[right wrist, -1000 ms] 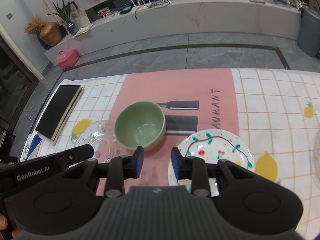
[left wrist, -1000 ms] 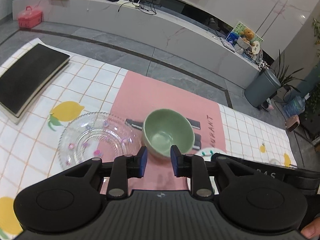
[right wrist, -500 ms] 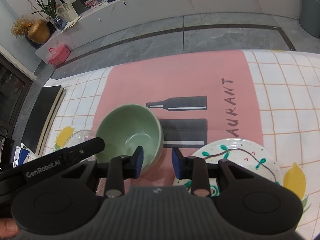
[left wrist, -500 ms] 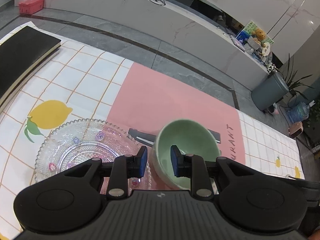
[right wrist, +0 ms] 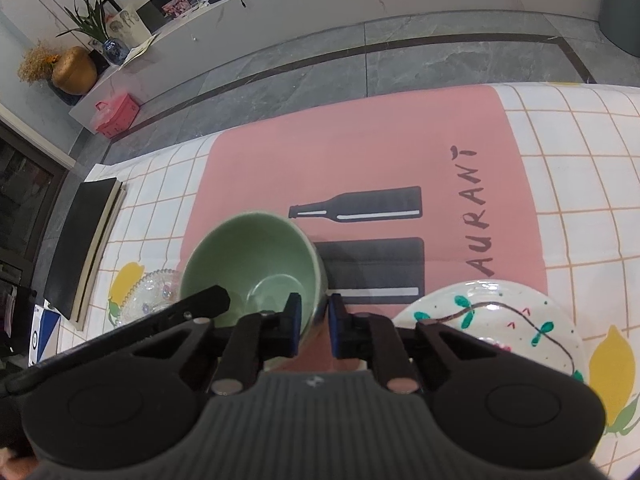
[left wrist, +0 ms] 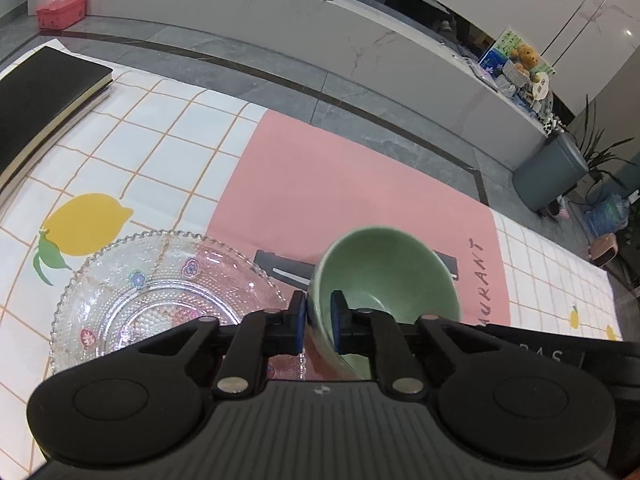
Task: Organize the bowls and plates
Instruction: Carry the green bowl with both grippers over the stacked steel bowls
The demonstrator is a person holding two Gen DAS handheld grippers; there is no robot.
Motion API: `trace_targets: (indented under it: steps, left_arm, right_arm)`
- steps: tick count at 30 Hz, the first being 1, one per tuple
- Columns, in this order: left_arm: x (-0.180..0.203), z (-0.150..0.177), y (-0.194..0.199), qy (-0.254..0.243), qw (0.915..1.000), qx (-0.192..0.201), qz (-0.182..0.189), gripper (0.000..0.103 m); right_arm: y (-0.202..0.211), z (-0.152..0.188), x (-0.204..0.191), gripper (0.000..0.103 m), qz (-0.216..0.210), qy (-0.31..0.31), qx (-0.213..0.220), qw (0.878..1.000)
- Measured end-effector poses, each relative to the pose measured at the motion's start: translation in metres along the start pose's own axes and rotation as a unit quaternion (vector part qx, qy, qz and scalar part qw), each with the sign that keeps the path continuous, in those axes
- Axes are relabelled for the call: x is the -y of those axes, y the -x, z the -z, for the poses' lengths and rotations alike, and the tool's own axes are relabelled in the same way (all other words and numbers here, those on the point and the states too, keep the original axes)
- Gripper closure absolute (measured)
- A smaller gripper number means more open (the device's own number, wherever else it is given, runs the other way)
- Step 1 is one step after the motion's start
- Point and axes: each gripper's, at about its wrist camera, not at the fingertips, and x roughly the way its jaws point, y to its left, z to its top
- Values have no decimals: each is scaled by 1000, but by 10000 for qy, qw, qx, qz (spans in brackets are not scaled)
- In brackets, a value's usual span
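Observation:
A green bowl (left wrist: 384, 276) stands on the pink placemat (left wrist: 340, 184). My left gripper (left wrist: 317, 314) is shut on the bowl's left wall, one blue pad inside and one outside. From the other side, my right gripper (right wrist: 314, 318) straddles the right wall of the green bowl (right wrist: 256, 256). Its jaws are closing, with both pads against the wall. A clear glass plate (left wrist: 160, 292) with small flower marks lies just left of the bowl. In the right wrist view a white plate (right wrist: 492, 320) painted with green leaves lies to the bowl's right.
A black notebook (left wrist: 40, 96) lies at the table's far left on the lemon-print checked cloth (left wrist: 160, 160). The table's far edge drops to a grey tiled floor (left wrist: 360, 92). Beyond it stand a long marble bench and a grey bin (left wrist: 548, 176).
Both grippers have come down and in toward the green bowl. Their jaws, apart before, have narrowed onto the bowl's opposite walls. The plates have not moved.

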Motion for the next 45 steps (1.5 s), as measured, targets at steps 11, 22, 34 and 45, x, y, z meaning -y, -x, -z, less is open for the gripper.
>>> trace_targets:
  steps: [11,22,34,45]
  left_arm:
    - [11,8,24,-75,9999,-31,-127,92]
    - [31,35,111,-21,9996,236,-139,92]
    - [51,95,209,98,9983,573,53,92]
    - [55,160,221,255,9984,359,345,92]
  right_arm:
    - [19,6,-4,93,57,-17,5,10000]
    - [101,45,-19,94,-143,102,222,9996]
    - [213,123,-18,93,-603,121,581,9964]
    - [254,194,19,93,-784,-97,594,9951]
